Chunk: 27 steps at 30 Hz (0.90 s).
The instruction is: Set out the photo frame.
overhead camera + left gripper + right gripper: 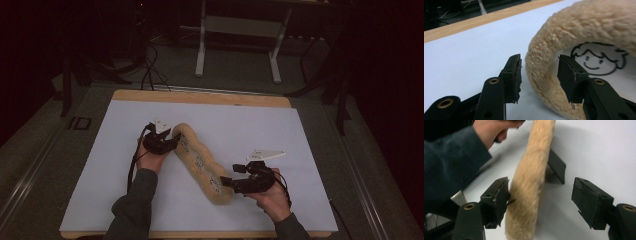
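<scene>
Because you wanted the fuzzy tan scarf (201, 162) to lie flat on the white mat (115, 150), your left gripper (172, 139) and right gripper (226, 181) stood open at its two ends, squeezing nothing.

Tan fleecy strip (200, 161) (cartoon-printed) lying diagonally.

High cam overlooks table (125, 130); gripper cams close, sharing fleece strip (200, 161).
</scene>
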Tool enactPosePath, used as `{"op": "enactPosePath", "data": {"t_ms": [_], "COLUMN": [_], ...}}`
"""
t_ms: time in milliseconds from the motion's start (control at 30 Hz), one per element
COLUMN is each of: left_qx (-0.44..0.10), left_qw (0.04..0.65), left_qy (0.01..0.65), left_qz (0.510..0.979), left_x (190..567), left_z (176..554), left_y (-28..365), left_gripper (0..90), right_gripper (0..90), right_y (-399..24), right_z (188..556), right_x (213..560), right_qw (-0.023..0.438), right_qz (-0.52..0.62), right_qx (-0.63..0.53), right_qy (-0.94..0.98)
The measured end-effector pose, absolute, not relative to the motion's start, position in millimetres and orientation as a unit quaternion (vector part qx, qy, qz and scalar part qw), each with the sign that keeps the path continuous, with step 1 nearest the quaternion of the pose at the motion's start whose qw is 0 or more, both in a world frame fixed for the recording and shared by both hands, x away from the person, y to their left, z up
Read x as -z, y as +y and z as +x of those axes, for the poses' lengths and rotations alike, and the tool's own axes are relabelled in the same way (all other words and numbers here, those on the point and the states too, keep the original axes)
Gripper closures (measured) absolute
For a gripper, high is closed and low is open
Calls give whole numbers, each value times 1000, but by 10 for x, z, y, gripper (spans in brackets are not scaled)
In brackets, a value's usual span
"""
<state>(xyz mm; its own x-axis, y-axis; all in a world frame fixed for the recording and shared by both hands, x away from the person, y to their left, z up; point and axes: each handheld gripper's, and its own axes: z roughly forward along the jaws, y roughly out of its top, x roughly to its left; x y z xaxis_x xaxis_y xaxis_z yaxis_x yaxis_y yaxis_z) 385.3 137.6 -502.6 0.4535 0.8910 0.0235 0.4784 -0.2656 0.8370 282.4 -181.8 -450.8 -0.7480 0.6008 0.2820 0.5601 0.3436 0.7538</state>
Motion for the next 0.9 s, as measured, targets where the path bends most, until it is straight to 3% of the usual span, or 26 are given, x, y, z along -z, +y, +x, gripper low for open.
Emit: {"op": "enactPosePath", "data": {"t_ms": [233,433,900], "left_qx": [-261,-267,-284], "left_qw": [384,378,378], "left_qy": [462,469,515], "left_qz": [755,752,715], "left_x": [5045,5036,5060], "left_z": [3898,3872,3577], "left_y": [1326,1319,1541], "left_gripper": [725,741,739], "right_gripper": [279,290,492], "right_y": [-1748,-1684,-1930], "right_z": [2685,2588,2795], "right_x": [4744,4941,4953], "right_qw": [21,21,65], "right_qz": [357,361,420], "right_qx": [-418,-383,-396], "right_qy": [835,850,814]}}
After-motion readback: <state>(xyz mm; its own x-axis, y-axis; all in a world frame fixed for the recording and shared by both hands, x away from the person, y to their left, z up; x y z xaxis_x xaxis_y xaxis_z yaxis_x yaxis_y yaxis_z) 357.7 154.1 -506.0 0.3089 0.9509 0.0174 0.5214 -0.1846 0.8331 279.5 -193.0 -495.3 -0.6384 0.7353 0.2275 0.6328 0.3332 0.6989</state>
